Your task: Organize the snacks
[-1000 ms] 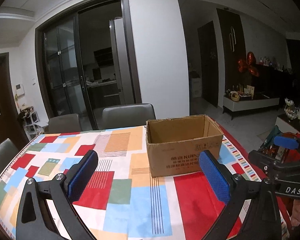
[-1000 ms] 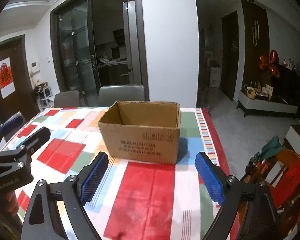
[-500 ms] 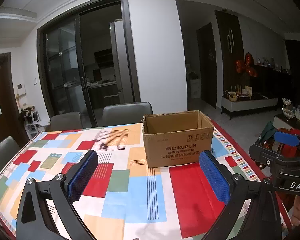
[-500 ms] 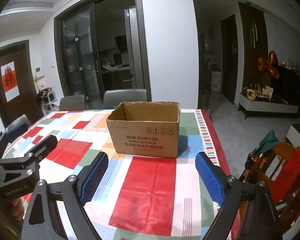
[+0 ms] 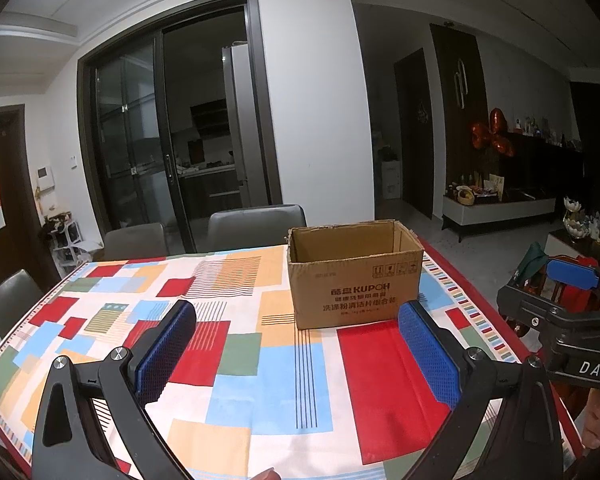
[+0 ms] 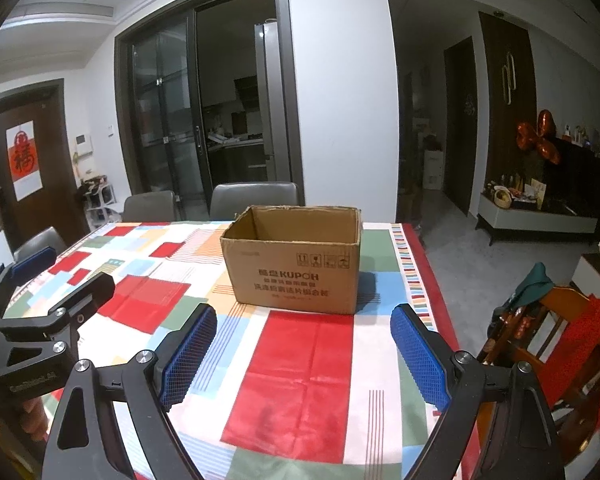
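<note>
We log two wrist fisheyes, each looking forward and slightly down over the table (image 5: 260, 360) from its near edge. Both share the cardboard box (image 5: 356, 280) (image 6: 296, 268), mid-distance, plus glass doors (image 6: 180, 120) behind.

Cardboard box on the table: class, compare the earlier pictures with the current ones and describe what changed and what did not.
Both views have pulled back: the cardboard box looks smaller and farther away, with more patchwork tablecloth showing before it. Nothing was taken hold of or let go. The left gripper and right gripper stay wide open with nothing between the fingers, and the box sits upright in the same place, its top open.
</note>
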